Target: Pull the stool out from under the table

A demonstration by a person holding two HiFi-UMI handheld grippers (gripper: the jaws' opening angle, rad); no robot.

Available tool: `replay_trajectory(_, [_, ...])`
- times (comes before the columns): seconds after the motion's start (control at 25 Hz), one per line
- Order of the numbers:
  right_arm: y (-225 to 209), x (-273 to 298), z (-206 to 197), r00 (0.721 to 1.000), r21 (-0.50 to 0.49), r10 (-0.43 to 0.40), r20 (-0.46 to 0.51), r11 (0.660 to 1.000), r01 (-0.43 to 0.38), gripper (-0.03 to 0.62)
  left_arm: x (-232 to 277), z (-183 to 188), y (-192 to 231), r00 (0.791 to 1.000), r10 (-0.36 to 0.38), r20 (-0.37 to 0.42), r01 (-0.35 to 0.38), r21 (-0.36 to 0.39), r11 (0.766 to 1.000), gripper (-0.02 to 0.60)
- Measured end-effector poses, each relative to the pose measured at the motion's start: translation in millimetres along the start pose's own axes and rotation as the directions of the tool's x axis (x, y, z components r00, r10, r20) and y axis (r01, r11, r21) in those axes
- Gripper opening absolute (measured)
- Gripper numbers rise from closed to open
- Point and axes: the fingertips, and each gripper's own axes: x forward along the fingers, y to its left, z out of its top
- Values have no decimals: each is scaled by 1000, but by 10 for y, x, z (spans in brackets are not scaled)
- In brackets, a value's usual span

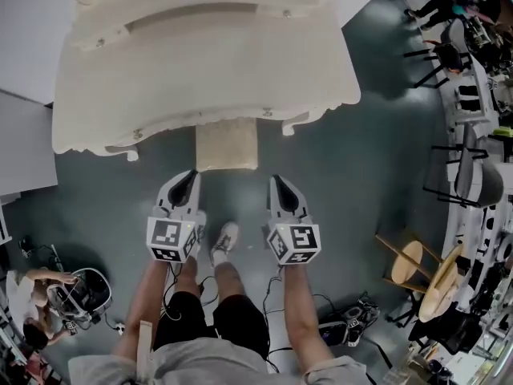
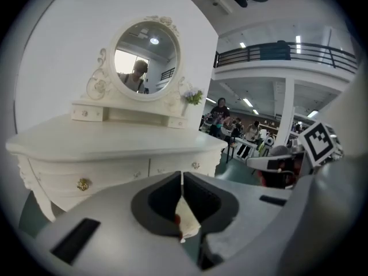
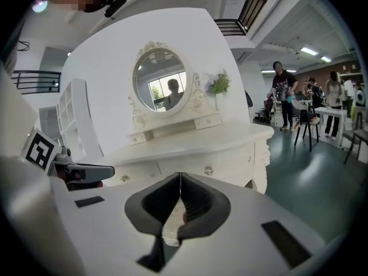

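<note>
A stool with a cream padded seat (image 1: pixel 227 144) sticks partly out from under the white dressing table (image 1: pixel 200 62); its legs are hidden. My left gripper (image 1: pixel 187 181) hangs just short of the seat's near left corner, jaws shut and empty. My right gripper (image 1: pixel 278 184) sits to the right of the seat, also shut with nothing held. In the left gripper view the closed left gripper (image 2: pixel 181 180) faces the table's drawers (image 2: pixel 115 168), with a sliver of the stool (image 2: pixel 187 222) below. The right gripper (image 3: pixel 180 184) likewise faces the table (image 3: pixel 190 145).
An oval mirror (image 2: pixel 146 59) stands on the table. My shoe (image 1: pixel 225 240) rests on the grey floor between the grippers. A wooden stool (image 1: pixel 410 261) and cluttered benches stand at right, cables and gear (image 1: pixel 350 321) at lower right, a crouching person (image 1: pixel 32 291) at lower left.
</note>
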Motion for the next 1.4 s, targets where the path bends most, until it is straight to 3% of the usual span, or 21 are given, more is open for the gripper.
replay_trajectory(0.44, [-563, 1166, -1467, 993, -16, -2, -118, 1000, 0, 14, 1146, -1424, 501, 993, -17, -114, 13, -36, 999, 14])
replay_trajectory(0.76, [-889, 1564, -2049, 987, 3, 1, -159, 1000, -1, 14, 1632, -2019, 614, 988, -29, -155, 20, -61, 998, 15])
replay_trajectory(1.04, [-1028, 1841, -2407, 969, 22, 51, -240, 999, -47, 17, 1894, -2365, 694, 977, -37, -208, 20, -85, 996, 38])
replay_trajectory(1.08, [-1036, 1866, -2439, 967, 37, 64, -248, 998, -56, 30, 1920, -2409, 715, 975, -36, -218, 15, -100, 995, 49])
replay_trajectory(1.16, [-1046, 1906, -2502, 960, 82, 96, -262, 994, -77, 154, 1956, -2490, 756, 970, -38, -240, 6, -132, 991, 81])
replay_trajectory(1.4, [-1180, 2017, -2652, 947, 142, 119, -298, 987, -79, 274, 2006, -2649, 824, 961, -93, -261, 24, -255, 967, 271])
